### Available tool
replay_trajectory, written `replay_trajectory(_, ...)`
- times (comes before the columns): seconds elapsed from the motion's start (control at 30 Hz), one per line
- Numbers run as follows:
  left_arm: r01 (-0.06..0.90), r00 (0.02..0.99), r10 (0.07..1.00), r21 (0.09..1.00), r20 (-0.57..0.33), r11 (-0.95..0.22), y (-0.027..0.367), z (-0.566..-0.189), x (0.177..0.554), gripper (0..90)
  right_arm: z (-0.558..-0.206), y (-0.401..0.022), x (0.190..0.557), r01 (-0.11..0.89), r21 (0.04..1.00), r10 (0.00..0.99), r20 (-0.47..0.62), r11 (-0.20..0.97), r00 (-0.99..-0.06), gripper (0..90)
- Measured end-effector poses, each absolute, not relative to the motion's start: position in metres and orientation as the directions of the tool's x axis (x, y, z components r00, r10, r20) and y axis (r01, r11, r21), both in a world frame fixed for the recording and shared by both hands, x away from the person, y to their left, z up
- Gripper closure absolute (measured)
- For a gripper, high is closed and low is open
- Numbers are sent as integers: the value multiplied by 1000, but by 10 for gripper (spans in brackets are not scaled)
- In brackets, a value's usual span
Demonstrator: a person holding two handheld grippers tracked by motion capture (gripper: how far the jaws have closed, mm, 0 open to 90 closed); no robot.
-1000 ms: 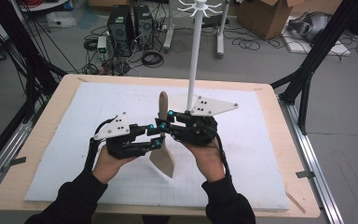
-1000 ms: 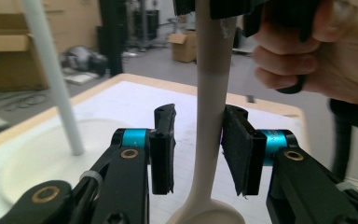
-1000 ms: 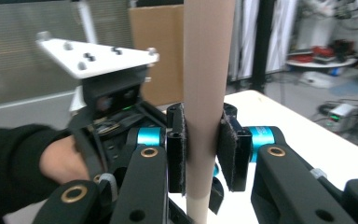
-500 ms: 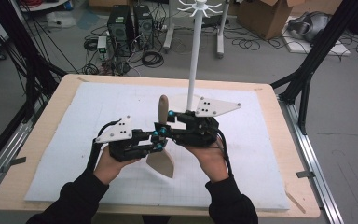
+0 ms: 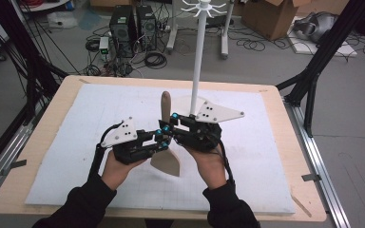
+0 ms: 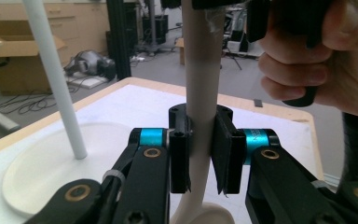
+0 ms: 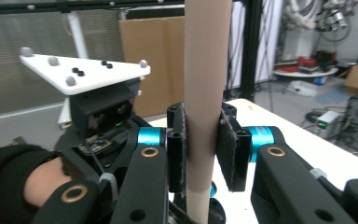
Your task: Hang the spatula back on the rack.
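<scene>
While both grippers' jaws clamp it, the wooden spatula bears no lettering.

Beyond the pale wooden table spreads a grey concrete floor strewn with black cables, two dark computer towers and brown cardboard boxes.

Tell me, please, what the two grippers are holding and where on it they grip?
Both the left gripper and right gripper clamp the beige spatula by its handle.
</scene>
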State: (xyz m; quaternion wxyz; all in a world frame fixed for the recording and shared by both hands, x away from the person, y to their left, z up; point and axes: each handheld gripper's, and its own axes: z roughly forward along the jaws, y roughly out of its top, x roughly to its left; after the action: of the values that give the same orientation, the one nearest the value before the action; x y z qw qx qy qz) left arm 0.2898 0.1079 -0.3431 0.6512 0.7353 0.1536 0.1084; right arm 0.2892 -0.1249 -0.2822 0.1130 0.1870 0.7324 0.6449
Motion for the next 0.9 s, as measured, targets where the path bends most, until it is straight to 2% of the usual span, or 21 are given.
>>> replay_trajectory(0.03,109,932,356,988,-65,-105,109,-344,291,632,-282,-126,290,133,985,415,78,106,-906,754)
replay_trajectory(0.07,125,934,349,986,-81,-107,111,-345,293,476,-283,-129,292,139,982,410,77,125,-909,754)
replay_trajectory(0.1,126,935,345,986,-83,-106,113,-346,293,439,-283,-130,293,139,981,409,73,133,-910,755)
replay_trajectory(0.13,122,935,345,987,-80,-103,117,-348,294,439,-283,-130,293,139,981,409,73,133,-910,755)
replay_trajectory(0.2,125,935,345,987,-83,-101,125,-350,294,318,-282,-137,295,142,981,398,78,135,-914,755)
replay_trajectory(0.3,117,929,363,988,-71,-105,140,-352,293,255,-280,-145,302,149,982,378,94,119,-921,755)
replay_trajectory(0.4,121,916,395,986,-67,-113,154,-353,292,212,-277,-151,307,154,982,368,103,110,-924,755)
replay_trajectory(0.9,169,872,482,978,-89,-125,206,-376,292,225,-235,-172,353,122,984,383,65,127,-922,755)
